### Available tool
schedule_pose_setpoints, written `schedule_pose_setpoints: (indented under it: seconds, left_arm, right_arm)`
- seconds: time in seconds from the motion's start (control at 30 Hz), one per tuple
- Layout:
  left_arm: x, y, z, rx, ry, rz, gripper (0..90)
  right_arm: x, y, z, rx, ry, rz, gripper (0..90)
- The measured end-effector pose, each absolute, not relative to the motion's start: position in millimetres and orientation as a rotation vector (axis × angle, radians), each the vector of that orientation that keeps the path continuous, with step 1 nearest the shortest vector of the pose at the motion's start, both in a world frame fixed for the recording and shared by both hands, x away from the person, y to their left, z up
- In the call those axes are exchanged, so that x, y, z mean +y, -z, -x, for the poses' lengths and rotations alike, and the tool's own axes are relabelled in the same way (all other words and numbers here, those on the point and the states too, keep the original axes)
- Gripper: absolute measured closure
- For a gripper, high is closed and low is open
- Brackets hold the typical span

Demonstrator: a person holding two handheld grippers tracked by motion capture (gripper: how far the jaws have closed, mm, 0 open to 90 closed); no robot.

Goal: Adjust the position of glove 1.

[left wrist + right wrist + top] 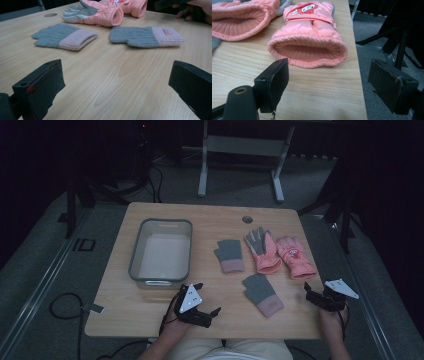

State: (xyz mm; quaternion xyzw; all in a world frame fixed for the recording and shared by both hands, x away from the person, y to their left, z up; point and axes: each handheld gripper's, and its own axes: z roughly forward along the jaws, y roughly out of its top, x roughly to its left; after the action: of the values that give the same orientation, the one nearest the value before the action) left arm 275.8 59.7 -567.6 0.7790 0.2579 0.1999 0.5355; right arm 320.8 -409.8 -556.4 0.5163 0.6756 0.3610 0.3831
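Four gloves lie on the wooden table [210, 222]. One grey knit glove with a pink cuff [230, 255] [66, 36] lies mid-table; its match [262, 294] [146, 36] lies nearer me. To their right lie two padded pink gloves side by side, one palm-up with a grey palm [263, 251] [100, 12] [239, 17], the other [296, 256] [309, 37] showing a cartoon patch. My left gripper [207, 298] [117, 82] is open near the front edge, facing the grey gloves. My right gripper [316, 294] [332, 82] is open just short of the cartoon glove's cuff. Neither holds anything.
A grey plastic bin [160, 250] with nothing inside stands at the table's left. A round cable hole [247, 219] sits near the far edge. The table's right edge [358, 75] runs close beside the cartoon glove, with carpet and dark stand legs [402, 42] beyond it.
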Motion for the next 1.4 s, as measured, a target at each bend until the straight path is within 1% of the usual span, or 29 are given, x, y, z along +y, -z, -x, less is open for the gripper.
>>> schedule_pose_setpoints:
  seconds: [0.4,0.73,0.9,1.1,1.23,1.4]
  left_arm:
    - [60.5,567.7,-275.5,0.622,-0.482,-1.840,0.0]
    - [61.9,567.9,-274.6,0.614,-0.483,-1.825,0.0]
    - [61.1,567.9,-274.2,0.610,-0.486,-1.828,0.0]
    - [61.0,567.9,-273.8,0.609,-0.489,-1.827,0.0]
    - [61.5,568.0,-274.0,0.612,-0.486,-1.824,0.0]
    - [61.4,567.9,-274.0,0.609,-0.487,-1.826,0.0]
  right_arm:
    - [-413.5,554.9,-319.6,1.714,-0.953,-1.364,16.4]
    - [-408.3,536.3,-317.5,1.736,-0.941,-1.445,16.5]
    - [-406.2,510.5,-319.0,1.698,-1.000,-1.461,13.8]
    - [-394.5,483.1,-327.0,1.708,-0.988,-1.409,12.5]
    - [-386.1,470.0,-334.6,1.719,-0.992,-1.383,12.8]
    - [-376.7,456.9,-343.3,1.750,-1.026,-1.387,15.7]
